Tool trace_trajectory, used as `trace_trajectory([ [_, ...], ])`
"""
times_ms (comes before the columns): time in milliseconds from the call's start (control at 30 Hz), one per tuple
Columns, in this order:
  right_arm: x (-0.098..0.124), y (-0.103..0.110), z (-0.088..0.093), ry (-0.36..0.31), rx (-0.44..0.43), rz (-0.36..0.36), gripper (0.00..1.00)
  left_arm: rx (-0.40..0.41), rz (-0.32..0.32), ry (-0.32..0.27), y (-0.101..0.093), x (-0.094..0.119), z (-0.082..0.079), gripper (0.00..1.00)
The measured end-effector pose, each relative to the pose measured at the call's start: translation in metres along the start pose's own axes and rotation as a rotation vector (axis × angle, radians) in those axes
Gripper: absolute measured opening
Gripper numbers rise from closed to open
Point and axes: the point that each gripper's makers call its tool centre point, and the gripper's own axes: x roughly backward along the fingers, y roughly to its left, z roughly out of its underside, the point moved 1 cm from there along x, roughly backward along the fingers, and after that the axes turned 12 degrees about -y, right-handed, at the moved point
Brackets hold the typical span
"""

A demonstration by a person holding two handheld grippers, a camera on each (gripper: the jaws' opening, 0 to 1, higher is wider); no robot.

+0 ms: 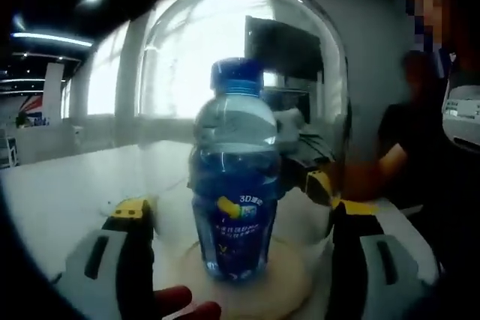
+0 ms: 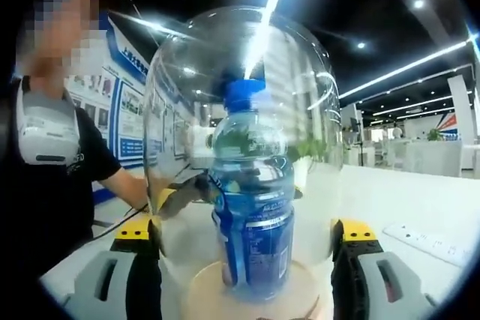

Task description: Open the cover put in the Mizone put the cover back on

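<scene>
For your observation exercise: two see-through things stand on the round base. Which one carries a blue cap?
The Mizone bottle, standing upright on the round base. It has a blue cap and blue label; the clear dome cover over it has neither.

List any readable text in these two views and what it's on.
"3D": white print on the blue label of the Mizone bottle under the clear cover, left gripper view. The characters after it are too blurred to read.
Bottle label in the right gripper view: print is there, unreadable.
Wall posters behind the person: blue headings and panels, too small to read.
Red and blue sign at far left: blurred.
</scene>
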Motion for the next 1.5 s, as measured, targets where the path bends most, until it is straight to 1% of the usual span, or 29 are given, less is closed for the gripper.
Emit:
trace_trajectory([
  [100,0.002,0.000,0.000,0.008,0.009,-0.001,0.86,-0.008,-0.022,-0.014,-0.001,0.002,0.000,0.82],
  [267,0.003,0.000,-0.001,0.015,0.014,0.000,0.86,-0.012,-0.069,0.006,-0.002,0.006,0.000,0.80],
  [400,0.004,0.001,-0.001,0.025,0.019,0.003,0.85,-0.027,-0.097,0.004,-0.004,0.010,-0.001,0.78],
  [533,0.005,0.000,-0.001,0.033,0.022,0.006,0.85,-0.035,-0.130,0.009,-0.006,0.015,-0.001,0.76],
  [567,0.005,0.000,-0.001,0.036,0.023,0.007,0.85,-0.035,-0.142,0.011,-0.006,0.016,-0.002,0.73],
  [600,0.005,0.000,-0.001,0.037,0.024,0.007,0.85,-0.036,-0.152,0.026,-0.005,0.018,0.001,0.72],
  [633,0.005,0.000,-0.001,0.038,0.025,0.006,0.84,-0.034,-0.162,0.019,-0.005,0.018,-0.001,0.72],
  [767,0.006,0.001,-0.001,0.040,0.027,0.006,0.84,-0.030,-0.179,0.021,-0.004,0.020,-0.002,0.70],
  [967,0.006,0.001,-0.002,0.049,0.031,0.012,0.84,-0.009,-0.205,0.006,-0.005,0.027,-0.002,0.67],
  [1133,0.010,0.003,-0.003,0.071,0.047,0.054,0.81,-0.009,-0.219,0.001,-0.006,0.030,-0.003,0.65],
  [1300,0.014,0.004,-0.004,0.075,0.055,0.097,0.79,-0.014,-0.238,-0.002,-0.007,0.032,-0.005,0.63],
  [1500,0.019,0.006,-0.006,0.101,0.075,0.148,0.75,-0.012,-0.255,-0.002,-0.008,0.037,-0.005,0.59],
])
